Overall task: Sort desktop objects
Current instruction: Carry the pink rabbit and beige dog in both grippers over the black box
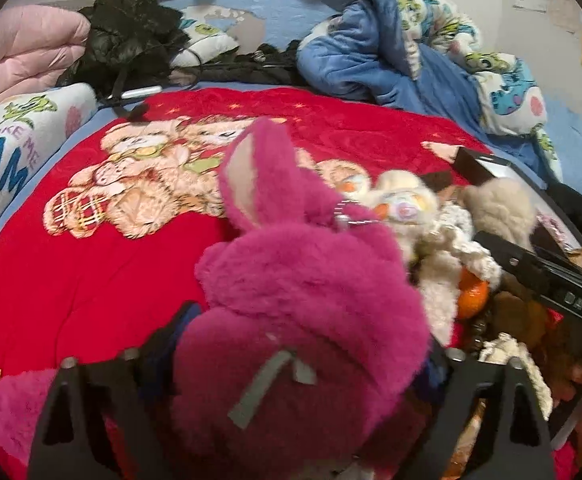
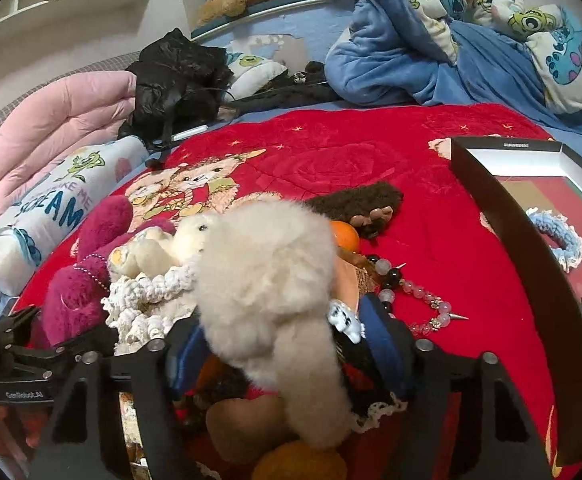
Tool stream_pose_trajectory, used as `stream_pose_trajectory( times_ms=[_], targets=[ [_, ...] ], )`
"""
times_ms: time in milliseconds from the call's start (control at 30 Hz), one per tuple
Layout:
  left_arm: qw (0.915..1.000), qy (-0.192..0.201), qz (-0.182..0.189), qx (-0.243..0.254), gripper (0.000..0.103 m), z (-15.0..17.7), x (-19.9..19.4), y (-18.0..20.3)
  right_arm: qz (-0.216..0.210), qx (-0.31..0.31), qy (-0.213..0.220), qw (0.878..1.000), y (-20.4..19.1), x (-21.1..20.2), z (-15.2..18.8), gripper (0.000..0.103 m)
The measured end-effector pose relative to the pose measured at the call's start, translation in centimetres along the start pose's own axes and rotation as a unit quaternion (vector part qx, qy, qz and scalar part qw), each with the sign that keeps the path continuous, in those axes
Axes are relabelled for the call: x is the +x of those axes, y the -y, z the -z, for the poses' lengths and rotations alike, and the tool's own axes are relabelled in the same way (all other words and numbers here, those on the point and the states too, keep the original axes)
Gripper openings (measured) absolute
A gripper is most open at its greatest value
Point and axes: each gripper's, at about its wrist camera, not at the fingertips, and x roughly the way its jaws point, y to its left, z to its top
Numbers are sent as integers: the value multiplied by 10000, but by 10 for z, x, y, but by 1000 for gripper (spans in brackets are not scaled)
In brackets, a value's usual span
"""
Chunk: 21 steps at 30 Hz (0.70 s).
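Filling my left camera, nearest of all, is the magenta plush rabbit (image 1: 303, 300), and I'm seeing it sitting right between the fingers of my left gripper (image 1: 303, 376), with its long ear pointing away from me up the red bear-print blanket (image 1: 91, 272). Its long axis is running straight along the fingers, so I'm reckoning the coming lift goes cleanly upward. I'm reading those jaws as fairly wide and pressing the fur on both sides, though the pads themselves are hiding under it.

Over on my other side, the cream fluffy plush (image 2: 267, 292) is lying between the fingers of my right gripper (image 2: 291, 360), its length leaning slightly away and leftward; those jaws are looking half closed around it.

I'm watching the black tray (image 2: 503, 216) waiting off to the right, nearer my right hand, already holding a blue crochet ring (image 2: 559, 240). Smaller still, a beaded bracelet (image 2: 423, 300) is lying just right of the pile.
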Motion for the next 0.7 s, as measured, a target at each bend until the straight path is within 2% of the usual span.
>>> stream_pose_trajectory(
  times_ms=[133, 400, 700],
  targets=[
    [9999, 113, 55, -12, 81, 1, -4, -1, -100, 83, 70, 9999, 3, -5, 2, 57],
    [9986, 490, 119, -134, 77, 3, -20, -7, -177, 205, 260, 9993, 6, -13, 3, 55],
    [9937, 1072, 143, -297, 77, 4, -50, -13, -144, 200, 985, 9948, 5, -44, 7, 54]
  ],
)
